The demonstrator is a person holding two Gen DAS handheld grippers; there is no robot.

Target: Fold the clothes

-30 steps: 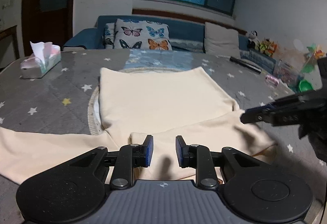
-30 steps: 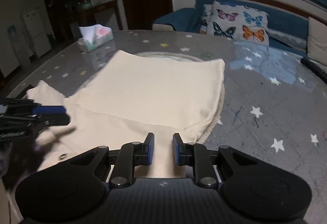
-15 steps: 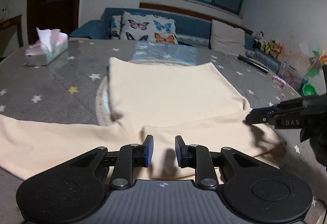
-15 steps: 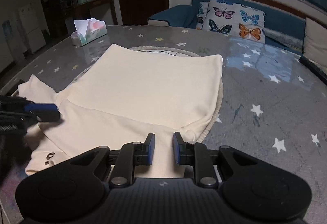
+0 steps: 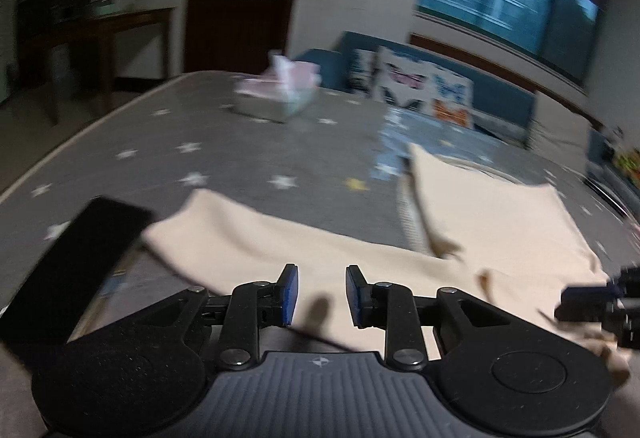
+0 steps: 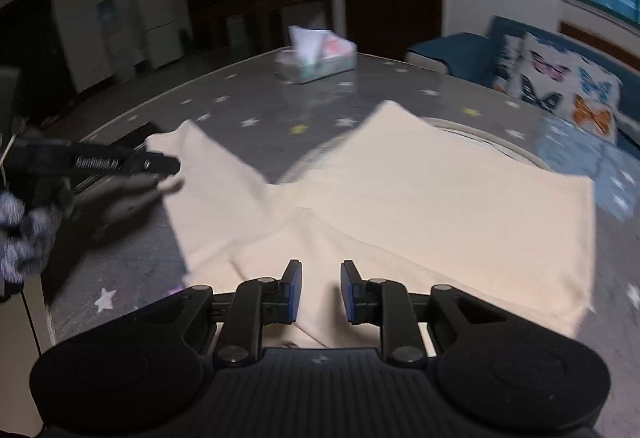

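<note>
A cream garment (image 5: 492, 214) lies partly folded on the grey star-patterned table; it also shows in the right wrist view (image 6: 432, 194). One sleeve (image 5: 248, 238) stretches out to the left; it shows in the right wrist view too (image 6: 208, 174). My left gripper (image 5: 318, 294) is open and empty, low over the sleeve near its base. From the right wrist view the left gripper (image 6: 160, 164) sits above the sleeve's end. My right gripper (image 6: 318, 290) is open and empty over the garment's near edge; its tip shows at the left wrist view's right edge (image 5: 592, 294).
A tissue box (image 6: 320, 58) stands at the far side of the table (image 5: 200, 150). A dark flat object (image 5: 80, 258) lies at the table's left edge by the sleeve end. A sofa with butterfly cushions (image 6: 560, 86) is behind the table.
Both grippers have swung to the left. The left gripper now faces the outstretched sleeve instead of the garment's middle. Both stay open and empty.
</note>
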